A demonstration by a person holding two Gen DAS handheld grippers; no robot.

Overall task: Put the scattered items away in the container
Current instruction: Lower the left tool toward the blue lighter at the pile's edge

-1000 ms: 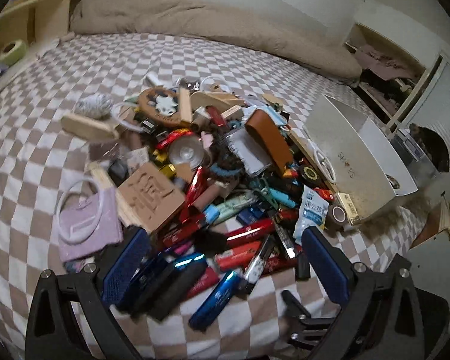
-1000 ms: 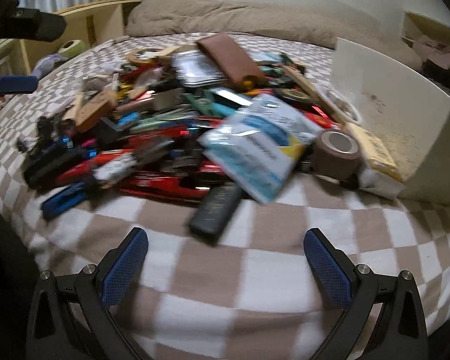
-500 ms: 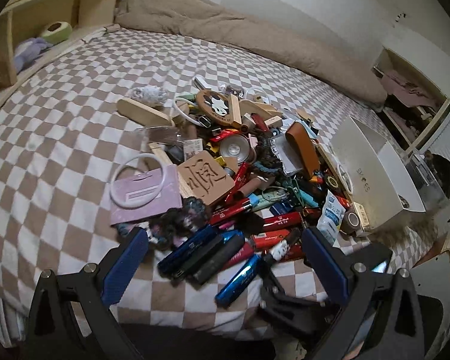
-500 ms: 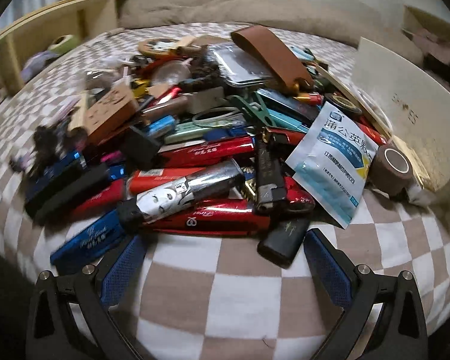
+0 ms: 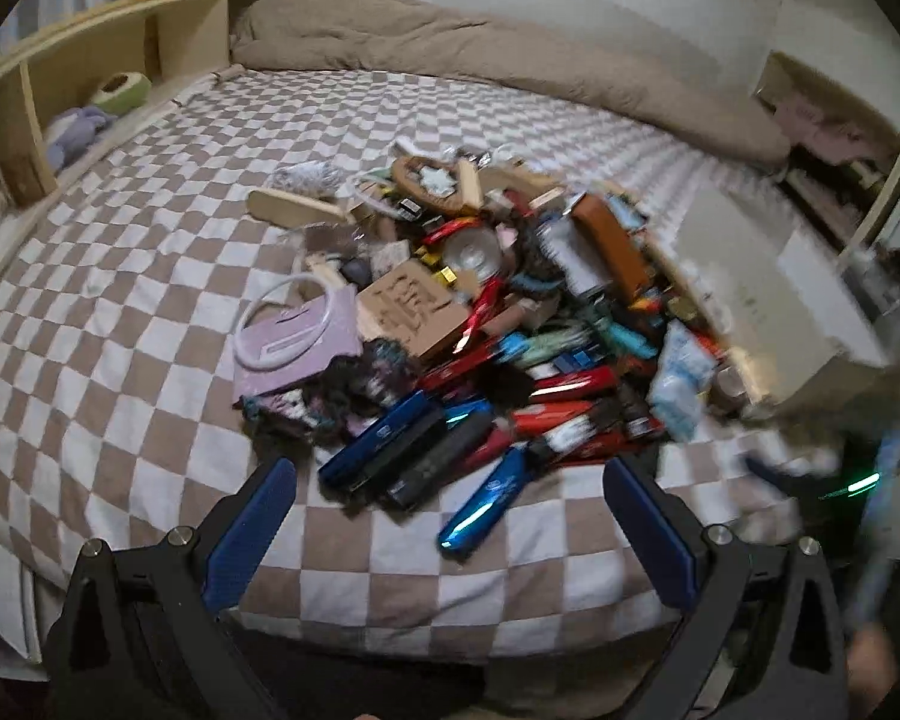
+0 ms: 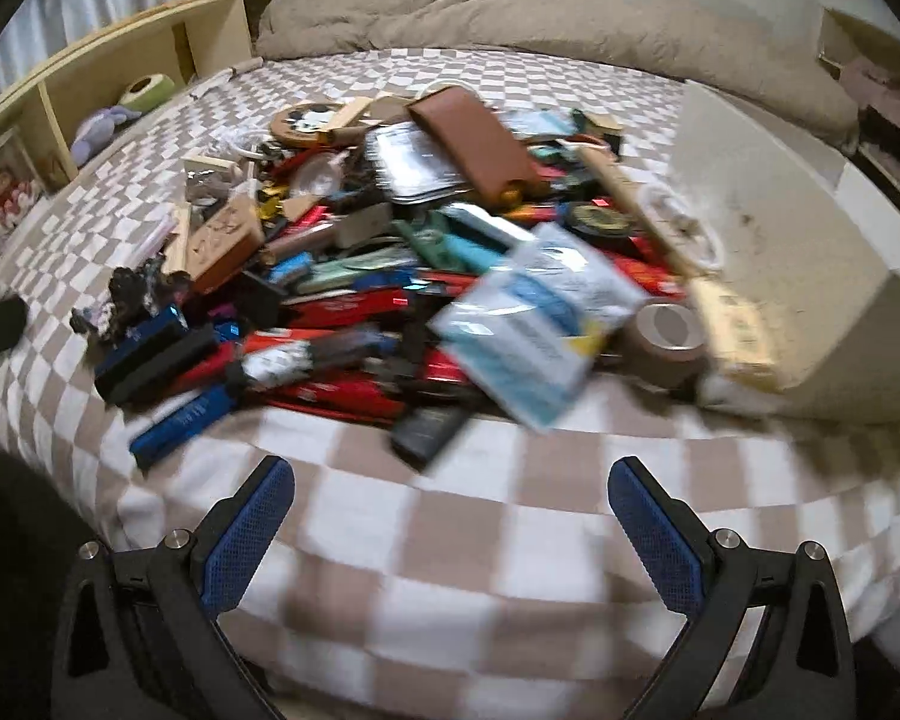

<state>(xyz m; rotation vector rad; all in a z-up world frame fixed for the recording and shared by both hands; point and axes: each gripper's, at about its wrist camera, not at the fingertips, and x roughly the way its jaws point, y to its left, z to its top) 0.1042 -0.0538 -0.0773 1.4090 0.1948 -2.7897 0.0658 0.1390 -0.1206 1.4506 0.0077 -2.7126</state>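
A heap of small items (image 5: 486,324) lies on the checkered bed: red and blue packets, a brown leather case (image 6: 474,144), a lilac bag with a white ring (image 5: 294,342), a blue-and-white sachet (image 6: 534,324), a tape roll (image 6: 666,336). The white container (image 5: 762,312) (image 6: 774,258) lies tipped on its side at the heap's right edge. My left gripper (image 5: 450,534) is open and empty, back from the heap's near edge. My right gripper (image 6: 450,534) is open too, over bare bedspread short of a dark flat item (image 6: 432,429).
A tan duvet (image 5: 510,54) runs along the far side of the bed. A wooden shelf unit (image 5: 90,90) with a green tape roll and a soft toy stands at the left. Another shelf (image 5: 828,120) is at the far right. Bare bedspread (image 5: 120,276) spreads left of the heap.
Both grippers have pulled back from the heap, which looks smaller and further off in each view. The right wrist view now takes in more of the bed and the container. Jaws stayed open.
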